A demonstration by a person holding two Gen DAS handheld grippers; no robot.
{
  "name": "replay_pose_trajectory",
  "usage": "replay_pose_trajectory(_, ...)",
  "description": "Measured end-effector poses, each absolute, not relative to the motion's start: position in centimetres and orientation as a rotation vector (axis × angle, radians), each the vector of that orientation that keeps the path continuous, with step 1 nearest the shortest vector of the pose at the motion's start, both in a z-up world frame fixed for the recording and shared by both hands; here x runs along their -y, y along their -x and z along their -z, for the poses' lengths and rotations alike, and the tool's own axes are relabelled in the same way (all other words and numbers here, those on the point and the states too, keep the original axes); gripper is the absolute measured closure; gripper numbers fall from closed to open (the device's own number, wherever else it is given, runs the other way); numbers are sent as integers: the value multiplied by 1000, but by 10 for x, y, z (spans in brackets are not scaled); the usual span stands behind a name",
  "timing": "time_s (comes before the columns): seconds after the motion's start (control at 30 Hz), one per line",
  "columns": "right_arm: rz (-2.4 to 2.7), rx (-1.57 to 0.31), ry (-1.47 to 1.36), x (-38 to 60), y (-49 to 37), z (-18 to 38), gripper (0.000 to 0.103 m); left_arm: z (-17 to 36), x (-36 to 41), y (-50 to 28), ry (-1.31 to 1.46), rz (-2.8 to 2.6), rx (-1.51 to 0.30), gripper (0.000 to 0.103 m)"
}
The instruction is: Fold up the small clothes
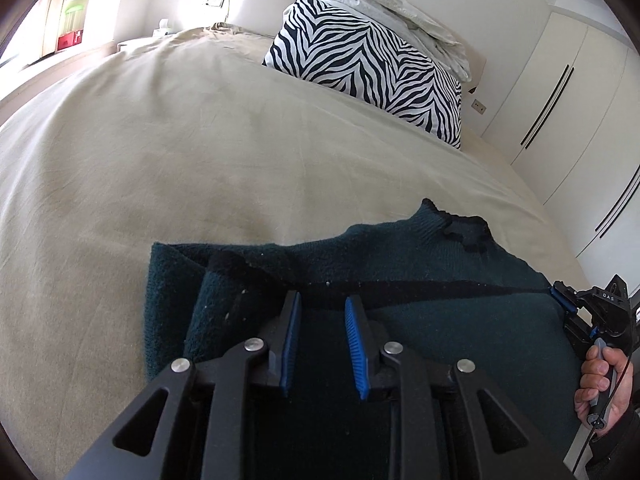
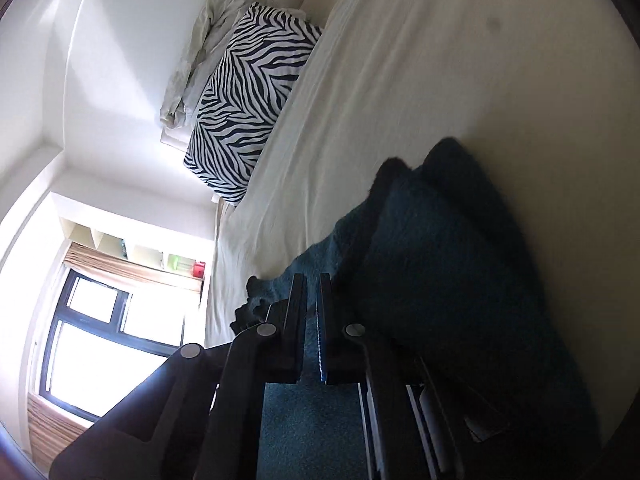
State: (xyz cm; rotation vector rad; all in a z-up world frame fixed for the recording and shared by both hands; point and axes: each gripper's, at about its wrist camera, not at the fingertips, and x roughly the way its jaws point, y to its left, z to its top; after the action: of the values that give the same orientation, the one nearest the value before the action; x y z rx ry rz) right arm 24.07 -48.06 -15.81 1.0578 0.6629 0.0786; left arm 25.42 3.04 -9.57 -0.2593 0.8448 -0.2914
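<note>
While the dark green sweater [image 1: 400,280] lies half-folded near the bed's [image 1: 180,152] foot edge, left tongs [image 1: 322,304] hover spread above it and right tongs [image 2: 312,284] are pressed together; whether they pinch its edge I cannot tell. Next fold probably needs both pinching the cloth.

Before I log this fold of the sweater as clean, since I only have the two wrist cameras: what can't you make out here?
- Near half of the sweater: left wrist view, covered by the left gripper.
- Right gripper fingertips: left wrist view, small at the frame's edge; whether it pinches cloth is unclear.
- Sweater's hem: right wrist view, blurred and dark behind the right gripper.
- Bed edges: cut off in both views.
</note>
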Motion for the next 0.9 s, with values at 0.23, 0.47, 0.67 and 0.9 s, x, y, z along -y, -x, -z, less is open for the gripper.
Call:
replay_pose_trajectory(0.23, -32, -661, -915, 458, -176, 106, 69, 71, -17, -235, 206, 228, -876, 76)
replay_pose_trajectory(0.47, -472, -803, -809, 309, -123, 105, 32, 55, 21, -142, 109, 200, -902, 62)
replay_pose_trajectory(0.67, -364, -905, -976, 341, -108, 164, 73, 88, 32, -118, 18, 187, -963, 61)
replay_pose_trajectory(0.9, 9, -715, -1040, 440, -31, 140, 69, 91, 32, -115, -4, 189, -964, 61)
